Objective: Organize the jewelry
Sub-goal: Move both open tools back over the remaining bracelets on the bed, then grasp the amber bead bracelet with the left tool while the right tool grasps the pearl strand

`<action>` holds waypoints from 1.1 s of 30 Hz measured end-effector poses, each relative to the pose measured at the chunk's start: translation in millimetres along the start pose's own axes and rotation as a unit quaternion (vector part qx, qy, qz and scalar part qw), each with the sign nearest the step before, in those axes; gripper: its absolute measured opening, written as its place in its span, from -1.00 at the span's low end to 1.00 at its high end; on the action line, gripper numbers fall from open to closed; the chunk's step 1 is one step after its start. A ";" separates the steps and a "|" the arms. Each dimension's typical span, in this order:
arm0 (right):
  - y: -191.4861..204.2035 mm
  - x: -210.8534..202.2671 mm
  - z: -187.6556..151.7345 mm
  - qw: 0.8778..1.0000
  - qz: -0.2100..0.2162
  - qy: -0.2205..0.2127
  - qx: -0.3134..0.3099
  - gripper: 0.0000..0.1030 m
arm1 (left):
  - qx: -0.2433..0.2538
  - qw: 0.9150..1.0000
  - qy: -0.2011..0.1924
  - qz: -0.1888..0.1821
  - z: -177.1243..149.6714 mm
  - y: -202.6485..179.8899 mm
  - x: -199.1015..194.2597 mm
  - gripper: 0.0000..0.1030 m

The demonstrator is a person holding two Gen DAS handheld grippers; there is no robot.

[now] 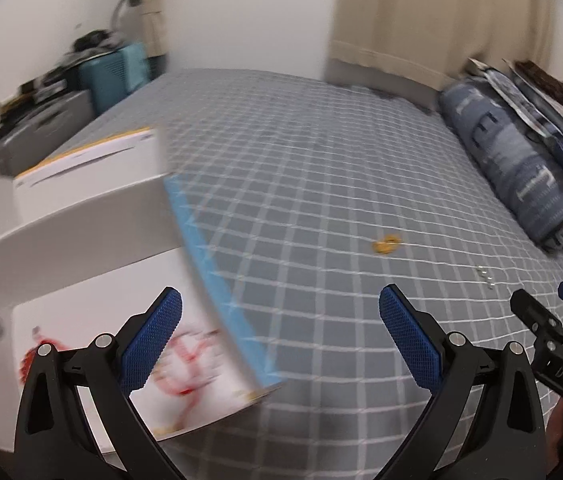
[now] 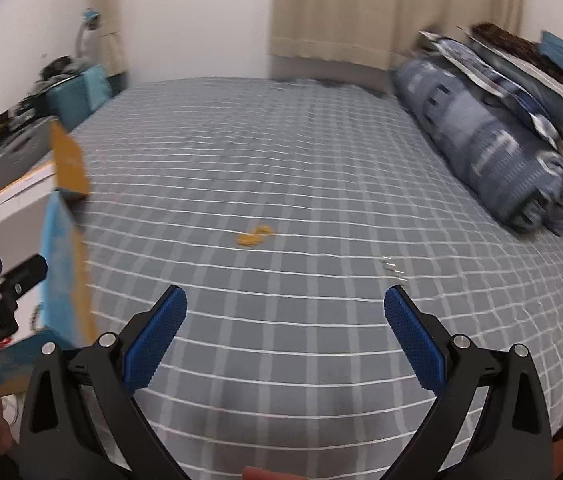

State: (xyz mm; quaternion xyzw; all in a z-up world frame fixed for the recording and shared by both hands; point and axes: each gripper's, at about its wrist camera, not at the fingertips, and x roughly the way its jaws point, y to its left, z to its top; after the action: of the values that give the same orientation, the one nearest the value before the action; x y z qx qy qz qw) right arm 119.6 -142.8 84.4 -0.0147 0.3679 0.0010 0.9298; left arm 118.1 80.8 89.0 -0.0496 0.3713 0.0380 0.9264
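Observation:
A small gold jewelry piece (image 1: 386, 243) lies on the grey checked bed cover (image 1: 301, 168); it also shows in the right wrist view (image 2: 254, 236). A small silvery beaded piece (image 1: 485, 275) lies to its right, also seen in the right wrist view (image 2: 394, 269). An open white box (image 1: 93, 280) with a blue edge and red items inside sits at the left; its side shows in the right wrist view (image 2: 61, 256). My left gripper (image 1: 280, 306) is open and empty, beside the box. My right gripper (image 2: 285, 304) is open and empty above the cover.
Folded blue bedding (image 2: 481, 136) is stacked along the right side of the bed. A teal crate (image 1: 115, 74) and clutter stand at the far left by the wall. Beige curtains (image 2: 381, 12) hang behind. The right gripper shows at the left view's right edge (image 1: 553, 328).

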 end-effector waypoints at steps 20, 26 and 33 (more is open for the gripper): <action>-120.0 168.8 17.0 0.995 -0.022 0.076 0.054 0.76 | 0.095 0.993 0.066 -0.010 33.7 -138.2 198.3 0.89; -127.3 205.9 9.5 0.993 -0.020 0.104 0.052 0.57 | 0.091 0.992 0.083 -0.008 32.7 -151.5 237.2 0.89; -124.1 226.5 5.2 0.991 -0.016 0.128 0.046 0.36 | 0.093 0.992 0.089 -0.009 31.2 -157.3 261.8 0.89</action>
State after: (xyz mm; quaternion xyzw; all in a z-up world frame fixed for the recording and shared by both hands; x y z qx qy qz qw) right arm 289.9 -268.8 -63.5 0.0219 0.4835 -0.0329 0.8744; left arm 345.1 -62.7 -59.6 0.0297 0.4539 -0.0096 0.8905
